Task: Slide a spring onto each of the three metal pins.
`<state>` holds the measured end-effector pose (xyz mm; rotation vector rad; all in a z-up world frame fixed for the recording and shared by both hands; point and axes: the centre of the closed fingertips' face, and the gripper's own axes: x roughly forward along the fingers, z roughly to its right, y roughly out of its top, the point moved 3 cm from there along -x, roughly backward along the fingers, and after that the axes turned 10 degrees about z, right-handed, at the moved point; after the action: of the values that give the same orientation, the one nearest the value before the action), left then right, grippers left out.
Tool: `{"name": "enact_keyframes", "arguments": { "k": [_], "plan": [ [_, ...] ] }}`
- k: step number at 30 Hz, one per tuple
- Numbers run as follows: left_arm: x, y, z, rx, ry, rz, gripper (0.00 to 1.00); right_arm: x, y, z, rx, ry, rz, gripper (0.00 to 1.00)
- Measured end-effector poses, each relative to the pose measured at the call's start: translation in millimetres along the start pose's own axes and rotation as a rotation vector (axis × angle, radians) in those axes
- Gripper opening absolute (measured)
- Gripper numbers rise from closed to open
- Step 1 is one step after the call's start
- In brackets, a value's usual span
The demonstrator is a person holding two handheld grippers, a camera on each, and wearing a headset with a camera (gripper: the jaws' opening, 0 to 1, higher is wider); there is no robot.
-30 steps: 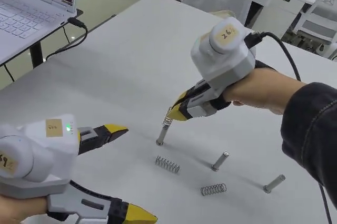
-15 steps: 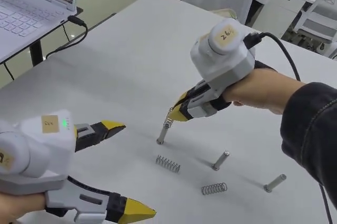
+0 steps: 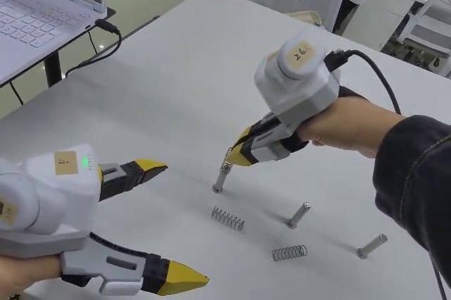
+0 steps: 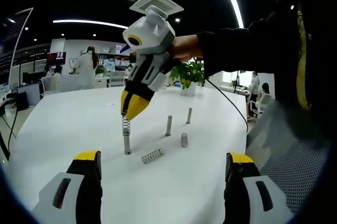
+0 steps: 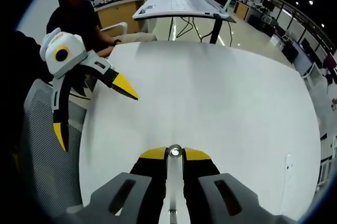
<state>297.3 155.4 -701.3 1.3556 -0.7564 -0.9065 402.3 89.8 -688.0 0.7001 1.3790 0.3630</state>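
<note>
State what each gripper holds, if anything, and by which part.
Right gripper holds a spring by its upper end, over a pin. Left gripper is open, holding nothing.

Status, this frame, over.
Right gripper shut on spring, spring over top of pin. Left gripper open, apart. Two springs loose, two pins bare. Nothing blocking.

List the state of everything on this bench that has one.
Left gripper: open, empty.
Right gripper: shut on held spring.
Held spring: on first pin's top, not down.
First pin: upright, spring started.
Loose springs: lying flat, off pins.
Other two pins: upright, bare.
Laptop: open, screen lit.
</note>
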Motion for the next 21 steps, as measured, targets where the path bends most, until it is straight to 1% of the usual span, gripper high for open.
{"name": "enact_keyframes", "arguments": {
  "k": [9, 11, 13, 21],
  "plan": [
    [-0.9, -1.0, -0.7, -0.001, 0.004, -0.004, 0.95, 6.4, -5.8, -2.9, 0.004, 0.004, 0.001, 0.08],
    [-1.0, -1.2, -0.8, -0.001, 0.005, -0.004, 0.95, 10.5, -8.9, -1.4, 0.009, 0.004, 0.006, 0.08],
    [-1.3, -1.8, -0.9, -0.002, 0.005, -0.006, 0.95, 12.5, -11.1, -0.9, 0.007, -0.003, 0.009, 0.08],
    [-1.2, -2.5, -1.6, -0.004, 0.006, -0.007, 0.95, 19.0, -17.7, -1.3, 0.019, -0.002, 0.012, 0.08]
  ]
}}
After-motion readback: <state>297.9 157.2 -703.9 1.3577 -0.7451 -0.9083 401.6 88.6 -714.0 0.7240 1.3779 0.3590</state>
